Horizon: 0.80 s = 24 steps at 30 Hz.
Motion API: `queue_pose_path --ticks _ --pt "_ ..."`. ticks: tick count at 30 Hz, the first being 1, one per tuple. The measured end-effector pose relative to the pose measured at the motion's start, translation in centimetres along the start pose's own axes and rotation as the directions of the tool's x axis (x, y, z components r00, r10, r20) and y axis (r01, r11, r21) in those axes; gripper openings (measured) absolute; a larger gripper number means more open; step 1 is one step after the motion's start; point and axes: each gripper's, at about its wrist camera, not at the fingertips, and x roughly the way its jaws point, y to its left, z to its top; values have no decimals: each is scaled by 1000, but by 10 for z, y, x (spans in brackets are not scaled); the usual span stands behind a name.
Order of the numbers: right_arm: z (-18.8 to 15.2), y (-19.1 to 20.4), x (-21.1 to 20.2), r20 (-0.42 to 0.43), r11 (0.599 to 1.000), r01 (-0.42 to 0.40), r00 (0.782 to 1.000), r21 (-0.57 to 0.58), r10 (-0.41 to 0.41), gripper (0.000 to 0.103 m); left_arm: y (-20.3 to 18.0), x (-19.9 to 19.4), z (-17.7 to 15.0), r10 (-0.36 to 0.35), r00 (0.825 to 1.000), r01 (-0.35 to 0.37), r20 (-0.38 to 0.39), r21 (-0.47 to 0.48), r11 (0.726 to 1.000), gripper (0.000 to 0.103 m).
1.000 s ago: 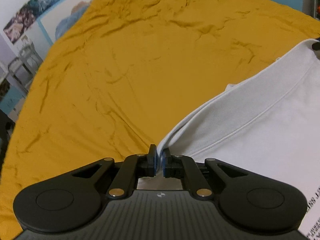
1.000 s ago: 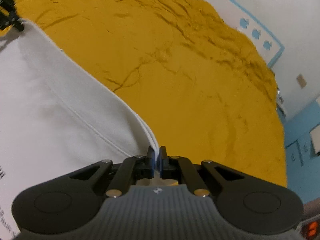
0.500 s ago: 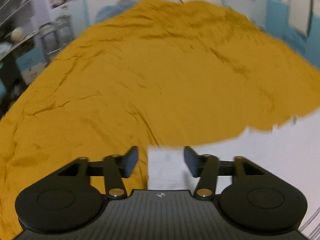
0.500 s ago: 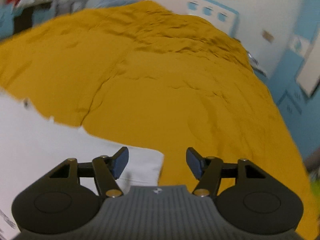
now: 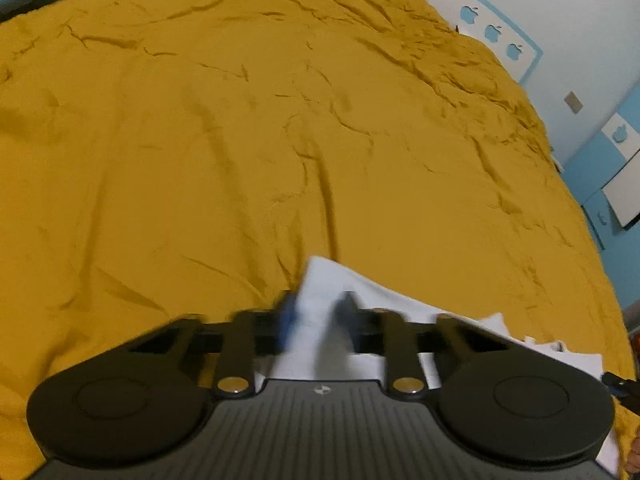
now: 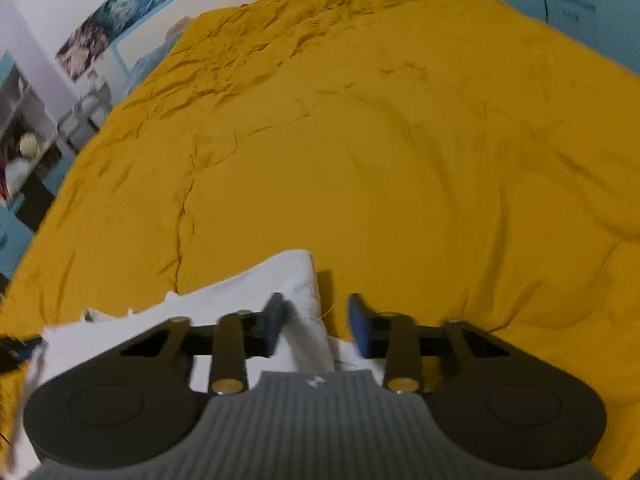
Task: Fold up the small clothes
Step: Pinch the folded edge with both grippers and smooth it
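Left wrist view: left tongs (image 5: pixel 316 314) just closing on white garment (image 5: pixel 336 280), a corner between them, blurred. Right tongs (image 6: pixel 316 322) likewise closing, gap remaining, corner between. Garment lies rumpled on yellow bed (image 5: pixel 240 140).

White garment (image 5: pixel 320 280) — folded, layered edges, a corner forward — flat on the mustard bedspread (image 5: pixel 280 140)

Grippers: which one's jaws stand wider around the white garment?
The right gripper: bedspread shows between its jaws beside the garment corner. On the left gripper they stand closer, only white fabric between. Both have just been closing.
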Motion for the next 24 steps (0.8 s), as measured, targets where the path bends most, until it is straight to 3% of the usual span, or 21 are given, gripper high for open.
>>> queue_pose_path --ticks 1,5,9,17,20,24 --pt "1 -2 2 5 1000 -13 1000 16 13 4 -2 1 2 -17 1000 16 17 9 1000 8" --pt "-1 2 -12 76 998 -61 995 -3 61 2 -15 -21 6 -81 990 73 116 75 995 6" --pt "5 8 -38 152 996 -86 984 -17 87 1 -26 -30 18 -71 982 48 177 128 991 6" --pt "9 5 -10 113 1000 22 993 -8 -21 0 -37 15 18 50 994 -63 98 136 989 8" --pt "7 -2 -12 87 999 46 995 -4 -45 0 -34 7 17 93 992 -104 80 147 984 16" --pt "6 -1 -40 82 1000 25 996 -8 -24 0 -32 -22 18 97 991 -111 88 171 979 18"
